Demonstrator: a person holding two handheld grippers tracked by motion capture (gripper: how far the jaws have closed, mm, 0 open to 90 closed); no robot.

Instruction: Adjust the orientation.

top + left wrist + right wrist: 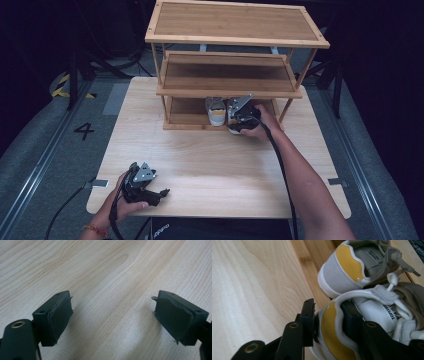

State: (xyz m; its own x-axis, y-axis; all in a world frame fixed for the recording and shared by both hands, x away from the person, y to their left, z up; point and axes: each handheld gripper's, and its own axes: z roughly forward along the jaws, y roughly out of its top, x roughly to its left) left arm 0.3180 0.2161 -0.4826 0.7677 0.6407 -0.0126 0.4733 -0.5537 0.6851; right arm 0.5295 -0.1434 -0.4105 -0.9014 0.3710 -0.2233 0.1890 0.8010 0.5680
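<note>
A white and grey sneaker with a yellow heel patch hangs in my right gripper, whose jaws are shut on its heel collar, one outside and one inside the shoe. Its matching sneaker stands just beyond on the wooden rack's bottom shelf. From above, the right gripper is at the front of that bottom shelf, beside the standing sneaker, with a bit of the held sneaker below it. My left gripper stands open above bare table, near the front left edge.
The three-tier bamboo rack stands at the back of the light wooden table; its two upper shelves are bare. Cables trail from both grippers over the front edge. Dark floor with rails surrounds the table.
</note>
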